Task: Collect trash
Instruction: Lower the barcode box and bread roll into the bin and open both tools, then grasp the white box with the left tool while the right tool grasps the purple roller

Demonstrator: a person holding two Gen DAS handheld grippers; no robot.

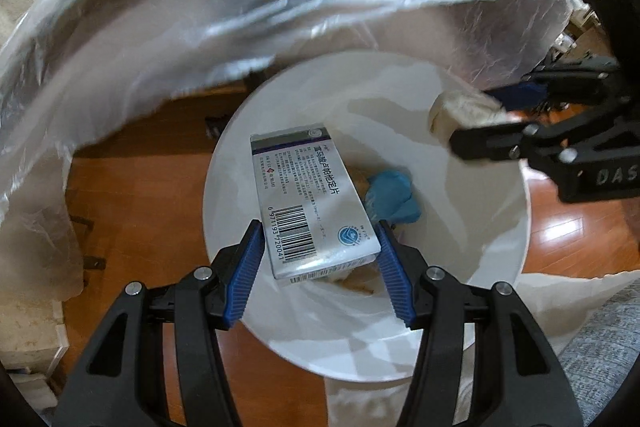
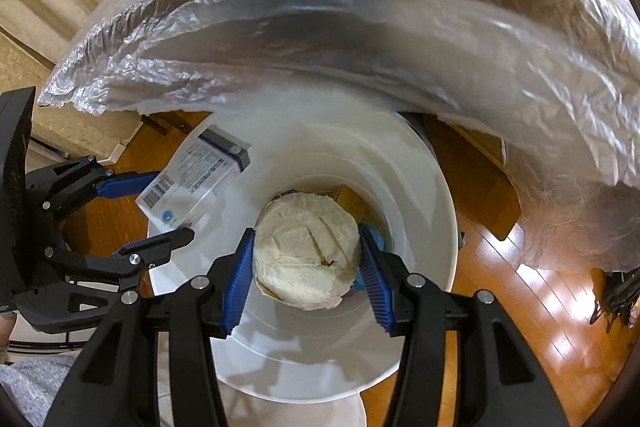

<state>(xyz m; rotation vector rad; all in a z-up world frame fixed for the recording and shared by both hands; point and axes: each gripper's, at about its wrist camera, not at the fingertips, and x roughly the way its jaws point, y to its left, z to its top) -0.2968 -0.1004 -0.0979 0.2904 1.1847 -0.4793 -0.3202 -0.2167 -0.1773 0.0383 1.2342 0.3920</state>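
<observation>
A white medicine box [image 1: 308, 199] with a barcode sits between the blue pads of my left gripper [image 1: 320, 227], whose tips touch its two long edges. It hangs over the mouth of a white round bin [image 1: 224, 187]. My right gripper [image 2: 306, 235] is shut on a crumpled off-white paper wad [image 2: 306, 251], also above the bin [image 2: 440, 227]. In the right wrist view the left gripper [image 2: 168, 205] holds the box [image 2: 192, 179] at the bin's left rim. In the left wrist view the right gripper [image 1: 472, 117] holds the wad [image 1: 460, 111] over the bin's far right rim.
A clear plastic liner [image 1: 240, 7] billows up behind the bin [image 2: 360, 27]. Inside the bin lie a blue crumpled item [image 1: 394, 199] and brown cardboard [image 2: 352, 199]. A wooden floor [image 2: 500, 307] surrounds the bin. A grey rug [image 1: 600, 347] lies at the lower right.
</observation>
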